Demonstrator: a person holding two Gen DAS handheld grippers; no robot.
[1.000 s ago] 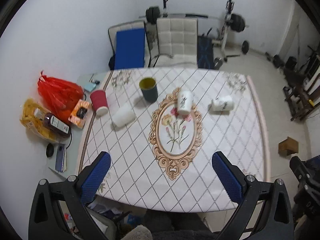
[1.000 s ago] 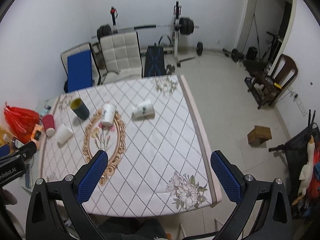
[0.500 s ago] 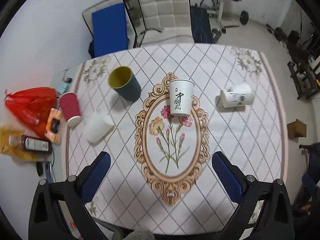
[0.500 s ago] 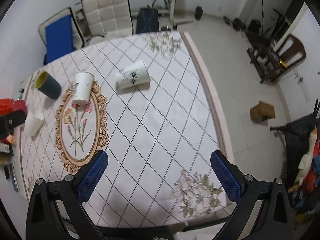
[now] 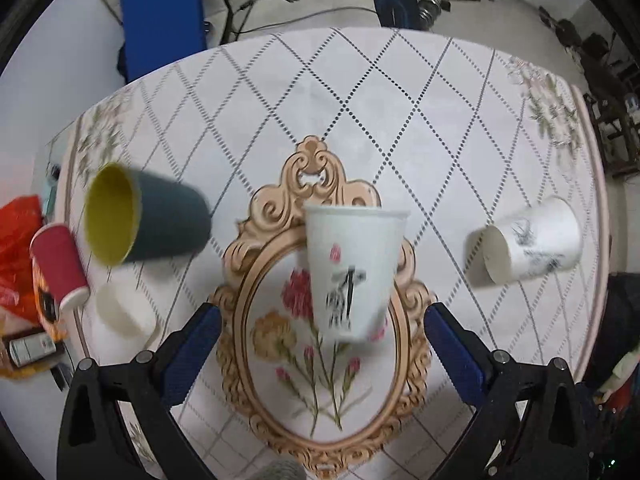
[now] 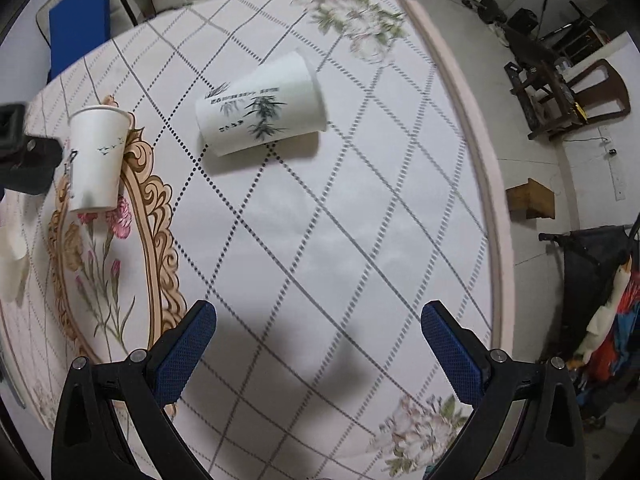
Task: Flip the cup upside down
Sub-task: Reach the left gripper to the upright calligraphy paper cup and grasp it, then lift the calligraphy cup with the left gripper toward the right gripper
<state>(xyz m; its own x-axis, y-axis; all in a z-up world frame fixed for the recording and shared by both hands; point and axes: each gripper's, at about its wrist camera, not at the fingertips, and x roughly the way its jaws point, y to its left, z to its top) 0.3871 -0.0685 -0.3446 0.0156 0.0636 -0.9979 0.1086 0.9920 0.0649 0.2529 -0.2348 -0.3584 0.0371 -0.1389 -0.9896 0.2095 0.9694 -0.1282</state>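
A white paper cup with a black mark (image 5: 352, 272) stands upright, mouth up, on the oval floral motif of the table; it also shows in the right wrist view (image 6: 96, 160). My left gripper (image 5: 322, 344) is open, just short of this cup, its blue pads either side of the cup's base. A second white cup with a bamboo print (image 6: 260, 104) lies on its side, seen at the right in the left wrist view (image 5: 528, 244). My right gripper (image 6: 318, 344) is open and empty over bare cloth, well short of the lying cup.
A dark teal cup with yellow inside (image 5: 148, 220), a red cup (image 5: 58, 268) and a plain white cup (image 5: 124, 312) sit at the table's left. A red bag (image 5: 16, 248) and bottle (image 5: 28, 348) lie beyond the left edge. The table's right edge (image 6: 488, 184) borders open floor.
Both grippers have dropped down and forward toward the table. The left one has closed in on the upright white cup. The cups have not moved.
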